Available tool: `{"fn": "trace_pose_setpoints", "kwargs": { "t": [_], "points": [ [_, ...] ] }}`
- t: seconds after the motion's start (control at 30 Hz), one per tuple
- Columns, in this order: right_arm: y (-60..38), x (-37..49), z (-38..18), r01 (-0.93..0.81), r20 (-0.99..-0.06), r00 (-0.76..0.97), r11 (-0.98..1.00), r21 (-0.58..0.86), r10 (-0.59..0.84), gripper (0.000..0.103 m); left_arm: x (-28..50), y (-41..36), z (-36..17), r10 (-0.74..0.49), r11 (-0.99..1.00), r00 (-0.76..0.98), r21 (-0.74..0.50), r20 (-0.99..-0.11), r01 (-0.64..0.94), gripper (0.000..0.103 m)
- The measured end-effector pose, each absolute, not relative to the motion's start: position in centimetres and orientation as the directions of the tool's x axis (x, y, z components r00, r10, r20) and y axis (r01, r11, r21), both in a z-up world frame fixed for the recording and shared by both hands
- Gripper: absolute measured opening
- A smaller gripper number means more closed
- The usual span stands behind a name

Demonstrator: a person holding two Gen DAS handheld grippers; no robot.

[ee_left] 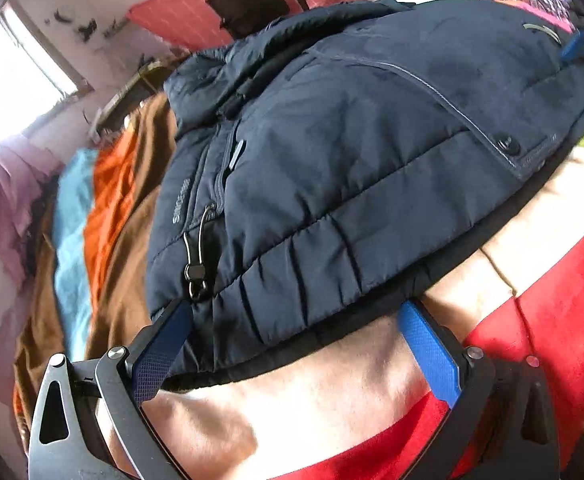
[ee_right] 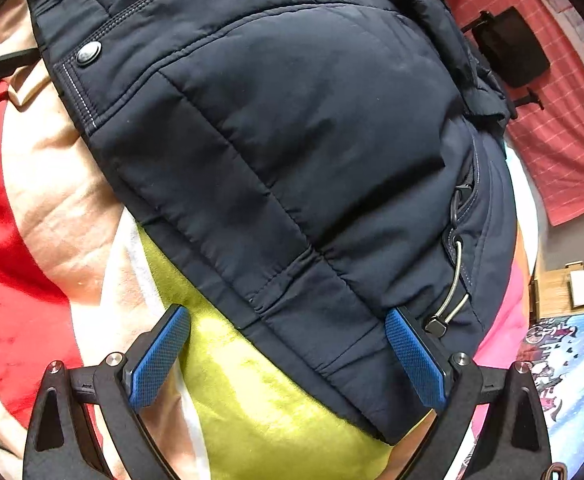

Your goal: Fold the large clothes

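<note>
A navy padded jacket lies in a puffy heap on the bed, with its hem and a toggle cord towards me. My left gripper is open at the hem's left corner. Its left finger rests against the fabric and its right finger sits just below the hem. In the right wrist view the jacket fills the upper frame. My right gripper is open astride the other hem corner, its right finger beside a cord toggle. The right gripper's blue tip shows past the jacket's far side.
The bed is covered by a patchwork blanket: red, cream, orange and teal at the left, yellow-green. A black office chair stands behind the bed against a red cloth. A bright window is at the left.
</note>
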State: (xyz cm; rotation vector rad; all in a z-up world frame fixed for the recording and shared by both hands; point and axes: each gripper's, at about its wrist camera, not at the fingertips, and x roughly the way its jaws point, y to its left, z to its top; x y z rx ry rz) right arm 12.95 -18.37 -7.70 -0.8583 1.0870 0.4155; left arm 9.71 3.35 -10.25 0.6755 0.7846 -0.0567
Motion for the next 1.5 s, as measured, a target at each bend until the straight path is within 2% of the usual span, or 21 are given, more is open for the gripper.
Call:
{"fn": "trace_pose_setpoints", "kwargs": {
  "t": [0.2,0.3,0.37,0.43,0.5,0.53,0.6,0.7,0.8,1.0,1.37,1.4,1.47,1.5],
  "points": [
    [-18.2,12.3,-7.8,-0.662,-0.881,0.464,0.623,-0.416,-0.095,0.096,9.8,3.8,-10.3,0.204,0.793,0.749,0.555,-0.63,0.25,0.102],
    [-18.0,12.1,-7.2,-0.644,-0.869,0.486,0.636,-0.425,-0.089,0.082,9.3,3.2,-10.2,0.218,0.778,0.777,0.586,-0.591,0.228,0.101],
    [-18.0,12.0,-6.8,-0.638,-0.868,0.491,0.645,-0.421,-0.08,0.076,9.0,2.9,-10.1,0.221,0.763,0.796,0.609,-0.563,0.219,0.1],
    [-18.1,12.0,-6.5,-0.633,-0.863,0.5,0.65,-0.422,-0.073,0.069,8.6,2.5,-10.1,0.207,0.75,0.807,0.619,-0.553,0.232,0.091],
    [-18.1,11.8,-6.2,-0.633,-0.862,0.503,0.652,-0.418,-0.064,0.068,8.1,1.9,-10.3,0.186,0.728,0.812,0.633,-0.553,0.264,0.066],
    [-18.0,11.6,-6.1,-0.632,-0.862,0.504,0.655,-0.414,-0.058,0.066,8.0,1.6,-10.5,0.178,0.714,0.814,0.642,-0.553,0.279,0.059],
    [-18.0,11.6,-5.7,-0.63,-0.864,0.502,0.666,-0.4,-0.045,0.065,7.6,0.9,-10.7,0.176,0.688,0.819,0.663,-0.546,0.294,0.037],
    [-18.5,12.1,-5.4,-0.628,-0.871,0.491,0.683,-0.372,-0.023,0.065,7.6,1.2,-10.1,0.147,0.7,0.817,0.642,-0.558,0.312,0.022],
    [-18.8,12.1,-5.0,-0.631,-0.873,0.488,0.689,-0.356,-0.004,0.065,7.7,1.3,-8.9,0.121,0.713,0.819,0.624,-0.561,0.321,0.013],
    [-18.6,11.4,-4.7,-0.652,-0.874,0.486,0.671,-0.353,0.012,0.067,8.8,1.4,-5.1,0.075,0.803,0.786,0.504,-0.613,0.317,0.006],
    [-17.7,9.7,-5.4,-0.647,-0.819,0.569,0.58,-0.495,-0.064,0.068,10.9,0.8,2.4,0.014,0.879,0.78,0.38,-0.626,0.289,0.003],
    [-17.7,9.7,-5.5,-0.639,-0.81,0.581,0.574,-0.512,-0.074,0.065,11.0,0.7,2.9,0.014,0.879,0.784,0.381,-0.621,0.286,0.003],
    [-17.8,9.7,-5.2,-0.608,-0.774,0.627,0.566,-0.557,-0.088,0.043,11.2,0.6,3.6,0.014,0.881,0.787,0.38,-0.617,0.282,0.003],
    [-17.9,9.7,-4.9,-0.589,-0.76,0.643,0.572,-0.571,-0.097,0.027,11.2,0.5,4.0,0.015,0.883,0.788,0.378,-0.616,0.279,0.003]
  ]
}}
